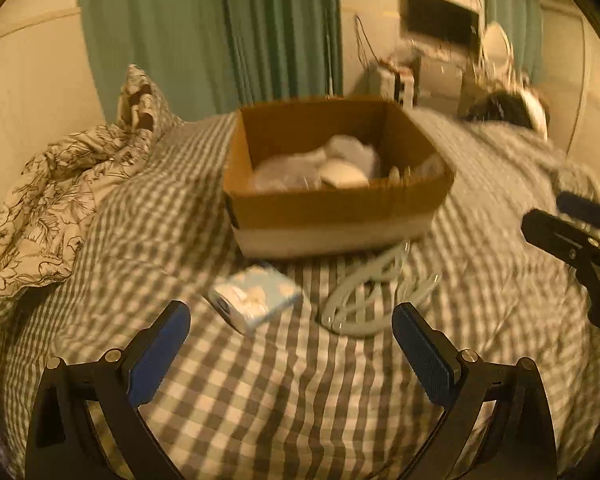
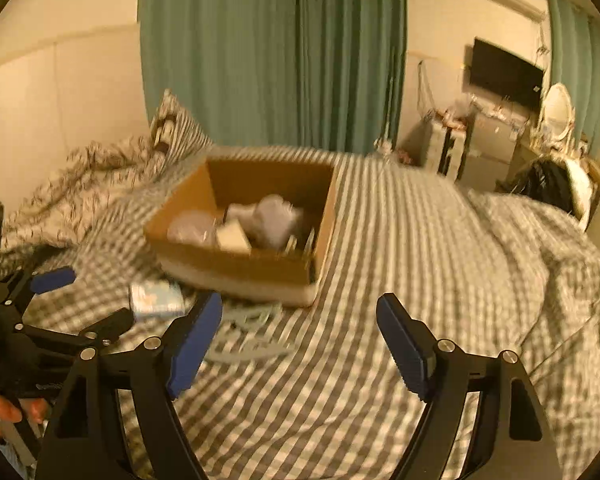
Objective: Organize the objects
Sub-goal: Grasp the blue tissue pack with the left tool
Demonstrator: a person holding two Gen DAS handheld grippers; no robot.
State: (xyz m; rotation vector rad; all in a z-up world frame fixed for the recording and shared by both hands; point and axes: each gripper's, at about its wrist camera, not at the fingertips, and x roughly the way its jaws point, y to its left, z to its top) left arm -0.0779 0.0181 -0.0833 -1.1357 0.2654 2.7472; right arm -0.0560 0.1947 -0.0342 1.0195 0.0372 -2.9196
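- While both tools hang above the grey-and-white checked bedspread [image 1: 284, 400], neither one carries anything; the left gripper [image 1: 291, 334] has its jaws spread wide with only bedding between the blue pads, and the right gripper [image 2: 299, 334] is likewise spread and empty.
- As a judgement, the step in hand is the reach for the next loose item; two things lie outside the open brown cardboard box [image 1: 336, 208], which sits mid-bed and already holds several pale, blurred objects that I cannot name.
- Just in front of the left gripper lies the small light-blue patterned packet [image 1: 256, 298], flat on the bedspread and near the box's near left corner; beside it, toward the near right corner, lie the white plastic clothes hangers [image 1: 364, 300], apparently more than one, overlapping.
- The next move probably calls for lowering the left gripper onto the packet, closing across its narrow sides, then lifting it over the near wall of the box; the soft bedding may give under pressure.
- The hangers look awkward; thin and tangled, they may snag each other or the box wall.
- Around: a crumpled floral-print quilt [image 1: 40, 208] along the left edge of the bed, green curtains [image 2: 272, 52] behind, a dark wall screen [image 2: 504, 70] and cluttered furniture at far right; none of it blocks the reach.
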